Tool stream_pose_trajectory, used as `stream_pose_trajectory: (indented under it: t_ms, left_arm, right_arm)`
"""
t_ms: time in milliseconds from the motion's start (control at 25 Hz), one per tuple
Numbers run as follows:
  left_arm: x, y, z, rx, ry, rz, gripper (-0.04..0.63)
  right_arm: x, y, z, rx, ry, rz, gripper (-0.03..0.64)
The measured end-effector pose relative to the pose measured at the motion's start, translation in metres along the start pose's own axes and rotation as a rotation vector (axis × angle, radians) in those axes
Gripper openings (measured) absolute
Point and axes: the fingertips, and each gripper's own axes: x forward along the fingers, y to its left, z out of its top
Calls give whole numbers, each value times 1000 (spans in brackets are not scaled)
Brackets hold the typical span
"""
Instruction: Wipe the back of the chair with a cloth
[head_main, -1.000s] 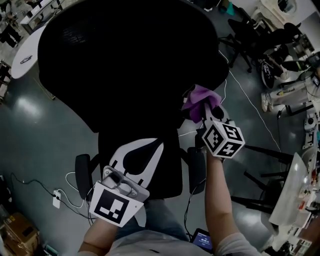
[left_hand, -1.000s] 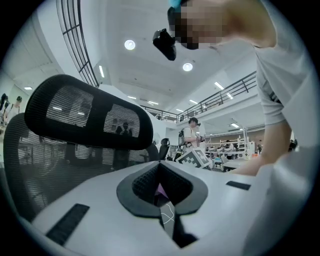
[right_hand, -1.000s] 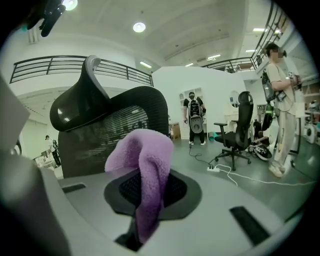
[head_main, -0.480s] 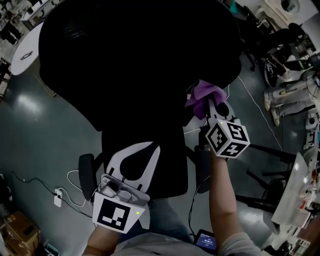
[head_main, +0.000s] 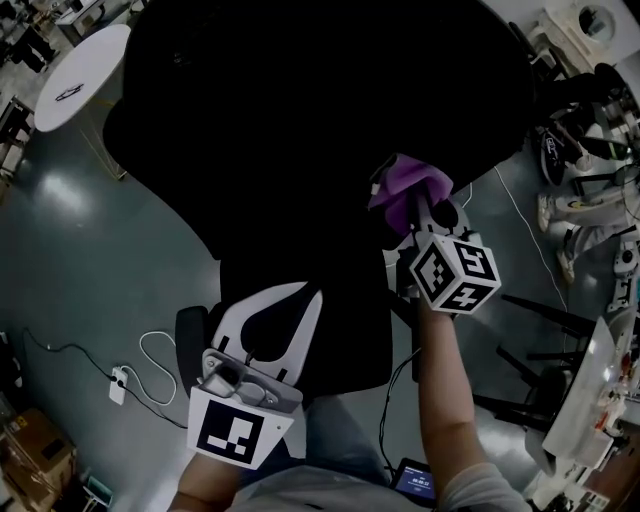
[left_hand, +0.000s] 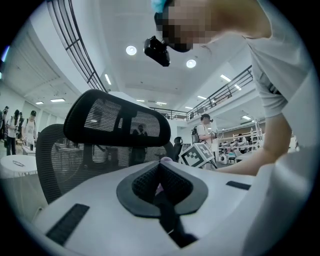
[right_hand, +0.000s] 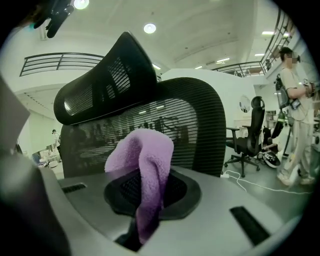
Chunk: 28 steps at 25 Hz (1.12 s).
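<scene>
Left gripper (head_main: 285, 298), low and nearest the body: jaws together, nothing between them. Its own view (left_hand: 161, 172) shows the dark pads meeting along a seam. It points up at the chair from below the seat back's narrow lower part, apart from the mesh. Marker cube (head_main: 238, 428) at its rear, forearm behind.

Right gripper (head_main: 415, 215), raised higher on the right side: jaws clamped on the purple cloth (head_main: 405, 185). In the right gripper view (right_hand: 150, 200) the cloth (right_hand: 142, 155) bunches up out of the pads in a folded hump, with a tail hanging down into the slot between the jaws. Marker cube (head_main: 455, 272) sits on top, bare forearm trailing down to the lower frame edge.

Cloth sits at the lower right edge of the chair back (head_main: 300, 130), overlapping the black mesh from above. Whether it presses on the mesh, can't tell.

Chair: black, mesh back (right_hand: 190, 130) with horizontal ribbing, curved headrest (right_hand: 105, 85) above it. Armrest (head_main: 192, 335) shows at the left of the seat.

Beyond: grey glossy floor (head_main: 90, 250). White power strip (head_main: 120, 380) with a looped cable lies on it, left of the chair. Round white bench (head_main: 80, 70) at upper left. Another black office chair (right_hand: 257, 130) stands well off to the right, a person (right_hand: 292, 100) standing past it. Ceiling lights and a railed balcony overhead.
</scene>
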Motion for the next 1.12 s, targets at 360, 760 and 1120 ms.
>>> stream_pose_trajectory:
  t_ms: [360,760,1120]
  left_arm:
    - [-23,24,2,-13,-1,50,12]
    - [-46,40,3,-23,-13,93,12]
    - [-64,61,5,-25,-20,123,12]
  right_arm:
    - [18,46,2,-38,5,49,49]
    - [28,93,-3,-70,13,102,49]
    - [40,140,-8,-66,15,136,49]
